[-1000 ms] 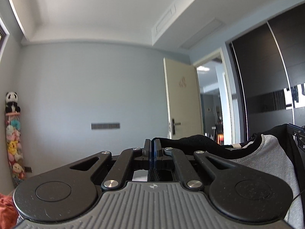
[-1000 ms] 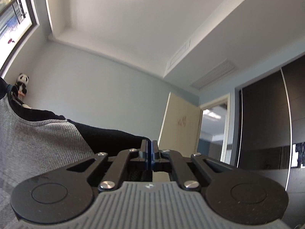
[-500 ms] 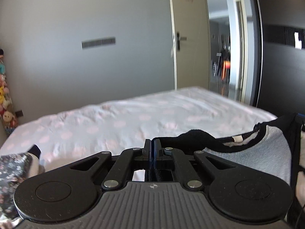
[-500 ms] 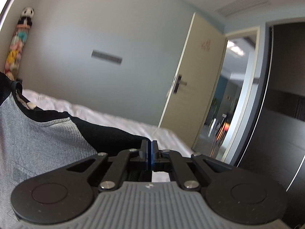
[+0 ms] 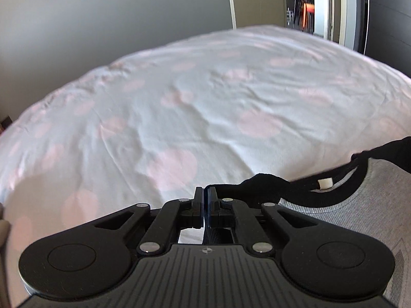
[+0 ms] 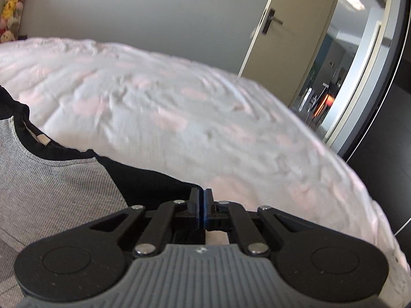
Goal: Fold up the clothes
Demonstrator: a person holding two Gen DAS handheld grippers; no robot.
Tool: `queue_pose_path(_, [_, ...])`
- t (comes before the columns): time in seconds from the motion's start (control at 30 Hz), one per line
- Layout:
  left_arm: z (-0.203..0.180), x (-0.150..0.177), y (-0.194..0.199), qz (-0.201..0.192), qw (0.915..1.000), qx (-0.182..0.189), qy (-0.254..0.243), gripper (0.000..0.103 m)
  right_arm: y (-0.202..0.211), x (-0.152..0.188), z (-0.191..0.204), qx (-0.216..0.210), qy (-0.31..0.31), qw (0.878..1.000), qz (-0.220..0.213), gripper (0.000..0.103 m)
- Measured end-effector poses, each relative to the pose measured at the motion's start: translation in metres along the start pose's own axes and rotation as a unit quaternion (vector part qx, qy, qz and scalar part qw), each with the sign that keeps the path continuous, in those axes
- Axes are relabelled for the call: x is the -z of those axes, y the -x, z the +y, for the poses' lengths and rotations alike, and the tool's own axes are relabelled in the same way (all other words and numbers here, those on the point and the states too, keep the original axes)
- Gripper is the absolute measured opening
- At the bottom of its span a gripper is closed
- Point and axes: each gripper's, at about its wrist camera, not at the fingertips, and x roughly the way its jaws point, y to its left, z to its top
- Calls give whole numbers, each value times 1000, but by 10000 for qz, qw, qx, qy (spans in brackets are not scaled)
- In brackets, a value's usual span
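Note:
A grey top with black shoulders and a black neckline hangs between my two grippers above the bed. In the left wrist view the top (image 5: 359,213) spreads to the right, and my left gripper (image 5: 205,192) is shut on its black shoulder edge. In the right wrist view the same top (image 6: 51,190) spreads to the left, with my right gripper (image 6: 201,195) shut on the other black shoulder. A small white label (image 5: 325,183) shows inside the neckline. The lower part of the top is out of view.
A bed with a white cover with pale pink spots (image 5: 192,107) fills the space ahead and below. Behind it stands a grey wall (image 6: 154,12). A cream door (image 6: 282,25) and an open doorway (image 6: 346,59) lie at the right, beside dark wardrobe panels (image 5: 388,18). Soft toys (image 6: 11,5) hang at the far left.
Both grippers have tipped downward from facing the ceiling and wall to facing the bed, carrying the top lower. Both stay shut on its shoulders.

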Motion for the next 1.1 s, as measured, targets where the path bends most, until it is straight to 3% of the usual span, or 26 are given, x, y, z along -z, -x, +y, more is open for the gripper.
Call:
queue_pose_path(0.17, [-5,7,-29,284,9995,98,59,2,-20,14,-3,-193,-53,9991,377,4])
queue_pose_path(0.3, [-3,8,-28,382,9991,165,115,7,-27,14,-3,-333,27,9981,524,7])
queue_pose_path(0.37, [2,5,-20,421,9987,210,204,22,-22,11,-8,-385,-76,9977,556,17])
queue_pose_path(0.4, [5,5,-11,346,9988,215,261,24,-19,9,-11,-410,-143,9974,567,27])
queue_pose_path(0.43, [8,4,-1,264,9990,204,307,28,-14,7,-17,-393,-233,9975,534,30])
queue_pose_path(0.53, [16,7,35,90,9989,189,417,46,13,3,-38,-445,-563,9965,422,32])
queue_pose_path(0.7, [20,27,94,96,9984,187,526,46,70,18,-60,-421,-891,9940,474,32])
queue_pose_path(0.9, [13,74,162,155,9981,168,564,46,151,64,-61,-707,-1154,9888,626,32])
queue_pose_path(1.1, [-1,132,213,491,9939,183,971,46,228,116,-45,-1022,-1326,9825,820,32])
